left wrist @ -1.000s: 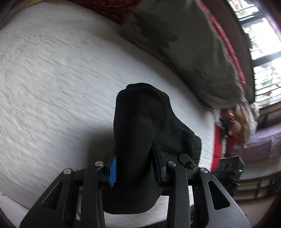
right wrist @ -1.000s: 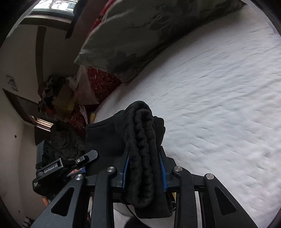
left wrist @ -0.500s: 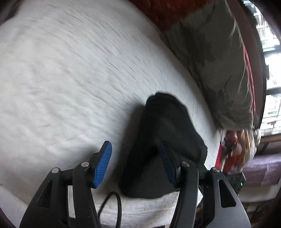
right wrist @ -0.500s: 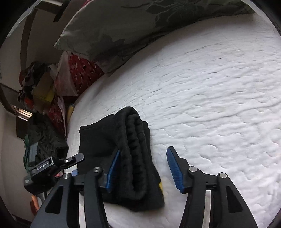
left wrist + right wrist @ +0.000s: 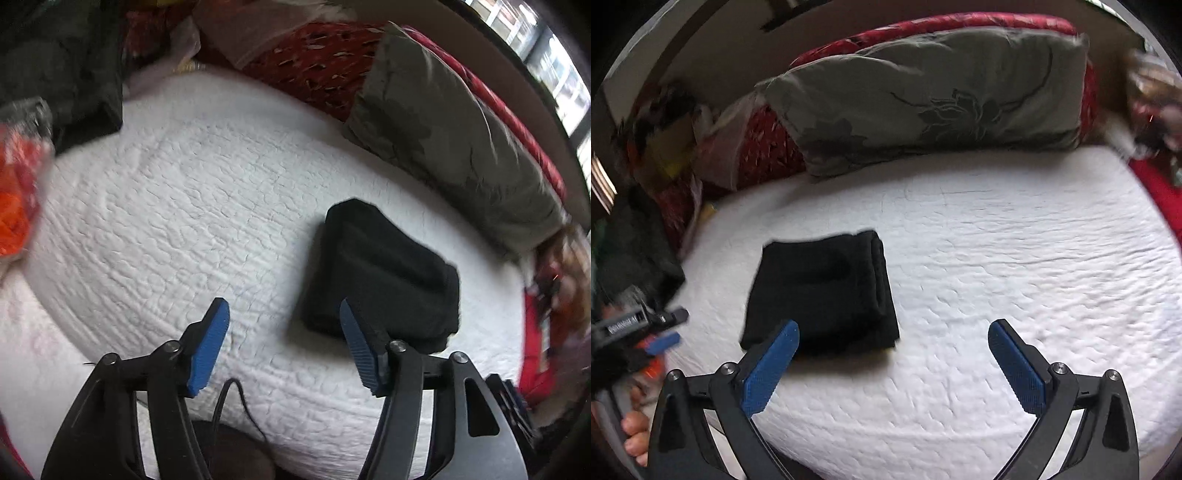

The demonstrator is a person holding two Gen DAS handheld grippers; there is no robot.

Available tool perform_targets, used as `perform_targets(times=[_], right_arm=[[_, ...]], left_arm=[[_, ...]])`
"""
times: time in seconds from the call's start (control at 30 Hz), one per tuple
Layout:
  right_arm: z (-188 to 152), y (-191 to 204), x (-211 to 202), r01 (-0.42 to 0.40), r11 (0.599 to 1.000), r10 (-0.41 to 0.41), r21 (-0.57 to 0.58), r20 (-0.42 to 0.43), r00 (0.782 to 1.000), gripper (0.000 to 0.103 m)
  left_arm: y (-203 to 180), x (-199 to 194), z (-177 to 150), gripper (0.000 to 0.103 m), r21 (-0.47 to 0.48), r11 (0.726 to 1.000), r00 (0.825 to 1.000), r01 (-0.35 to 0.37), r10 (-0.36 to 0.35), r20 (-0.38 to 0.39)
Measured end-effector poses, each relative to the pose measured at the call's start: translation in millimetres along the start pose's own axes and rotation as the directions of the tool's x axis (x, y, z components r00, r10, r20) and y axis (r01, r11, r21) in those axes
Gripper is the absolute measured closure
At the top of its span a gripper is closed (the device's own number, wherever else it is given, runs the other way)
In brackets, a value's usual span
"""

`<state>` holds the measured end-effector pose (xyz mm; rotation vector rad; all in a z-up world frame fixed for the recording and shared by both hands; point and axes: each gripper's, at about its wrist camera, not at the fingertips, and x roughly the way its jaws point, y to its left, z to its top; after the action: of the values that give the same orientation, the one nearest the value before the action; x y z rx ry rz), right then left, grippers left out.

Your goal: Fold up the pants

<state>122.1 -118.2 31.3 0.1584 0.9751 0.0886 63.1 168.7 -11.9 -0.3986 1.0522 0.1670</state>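
Note:
The black pants (image 5: 384, 273) lie folded into a compact rectangle on the white quilted mattress (image 5: 184, 206). In the right wrist view they lie left of centre (image 5: 823, 291), with the rolled waistband along their right edge. My left gripper (image 5: 282, 339) is open and empty, pulled back from the pants, which lie just beyond its right finger. My right gripper (image 5: 894, 354) is open wide and empty; the pants lie ahead of its left finger. The left gripper also shows at the left edge of the right wrist view (image 5: 661, 325).
A grey floral pillow (image 5: 931, 99) leans on red bedding (image 5: 768, 147) at the mattress's far edge. Dark clothes (image 5: 66, 74) are piled at the far left corner. A cable (image 5: 236, 402) hangs over the near mattress edge.
Both grippers opened and let go of the pants, then drew back and up. The pants now lie flat on the mattress.

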Motion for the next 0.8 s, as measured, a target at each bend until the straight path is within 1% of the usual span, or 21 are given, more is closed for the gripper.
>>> perform_targets(times=[0.1,0.2,0.3,0.4,0.5,0.57,0.67,0.8], right_arm=[[-18.6,4.1,-9.8,0.004,1.0,-0.004,-0.018,0.006,1.0,0.0],[-34.6,3.0,-23.9,0.038,0.999,-0.037,-0.033,0.034,0.999,0.0],[-38.4,0.2,-30.8,0.057,0.998,-0.055,-0.035,0.056,0.997,0.0],[-42.7,0.9,-40.4,0.117,0.991,-0.111,-0.062,0.093,0.989,0.0],[-45.2,4.4,-49.7,0.177,0.979,-0.162,-0.1,0.145,0.976,0.0],[-45.6,4.6,-54.3,0.18,0.978,-0.16,-0.109,0.164,0.973,0.0],[-45.7,3.4,-61.4,0.187,0.975,-0.162,-0.118,0.192,0.968,0.0],[-46.9,1.1,-65.7,0.188,0.975,-0.16,-0.118,0.21,0.964,0.0]], left_arm=[[-9.8,5.2,-13.8,0.04,0.066,0.994,0.996,-0.09,0.089,0.027],[-14.7,7.5,-22.8,0.04,0.089,0.986,0.99,-0.138,0.134,0.053],[-17.3,2.4,-33.7,0.04,0.095,0.985,0.987,-0.143,0.135,0.086],[-24.5,-2.5,-43.4,0.04,0.126,0.978,0.981,-0.167,0.152,0.117],[-33.1,-6.1,-50.6,0.04,0.177,0.968,0.978,-0.18,0.157,0.137],[-38.4,-7.3,-55.0,0.04,0.197,0.965,0.979,-0.174,0.148,0.139],[-42.9,-6.6,-59.2,0.04,0.202,0.965,0.981,-0.165,0.14,0.131],[-49.8,-8.5,-64.8,0.04,0.219,0.962,0.982,-0.161,0.134,0.135]])
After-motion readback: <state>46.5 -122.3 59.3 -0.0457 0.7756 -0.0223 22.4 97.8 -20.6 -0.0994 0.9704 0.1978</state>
